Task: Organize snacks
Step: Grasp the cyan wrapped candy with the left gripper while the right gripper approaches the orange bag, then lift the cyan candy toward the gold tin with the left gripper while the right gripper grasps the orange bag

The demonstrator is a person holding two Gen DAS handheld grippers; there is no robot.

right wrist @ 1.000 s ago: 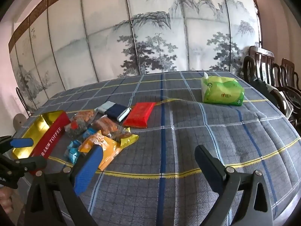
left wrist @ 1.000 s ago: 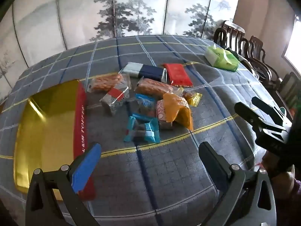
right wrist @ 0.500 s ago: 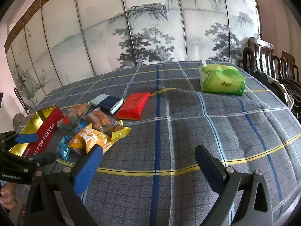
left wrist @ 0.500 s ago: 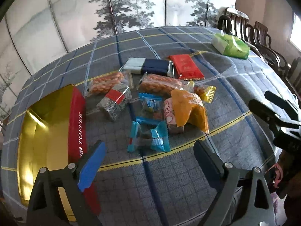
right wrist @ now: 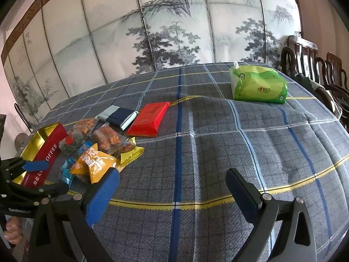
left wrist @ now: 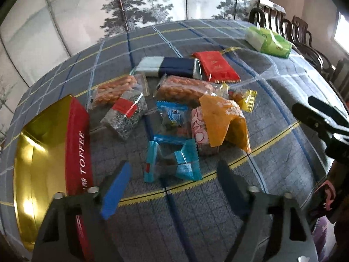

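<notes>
Left wrist view: the left gripper (left wrist: pixel 172 181) points steeply down at the snack pile, its jaws closing with nothing pressed between the pads yet. The blue-wrapped candy (left wrist: pixel 172 163) lies on the desk (left wrist: pixel 218 218) just ahead of the jaw gap, roughly centred between the two fingers. Beyond it, further along the jaw line, sit a second blue packet (left wrist: pixel 173 118), a pink packet (left wrist: pixel 197 131) and an orange pouch (left wrist: pixel 224 120). The red and gold toffee tin (left wrist: pixel 54 152) stands open just outside the left-hand finger.

Procedure, as judged from this position:
- Keep the candy centred in the gap; close only once both pads straddle its body, not its twisted wrapper ends
- Lower until the pad tips are just above the cloth, to avoid pinching the tablecloth fold
- Avoid catching the pink packet just beyond the candy
- Lift clear, then carry sideways past the left-hand finger into the tin

Right wrist view: the right gripper (right wrist: pixel 172 187) hovers over bare cloth, jaws spread and released, holding nothing. The pile lies ahead and outside its left-hand finger; the green tissue pack (right wrist: pixel 258 85) lies far ahead, well apart
</notes>
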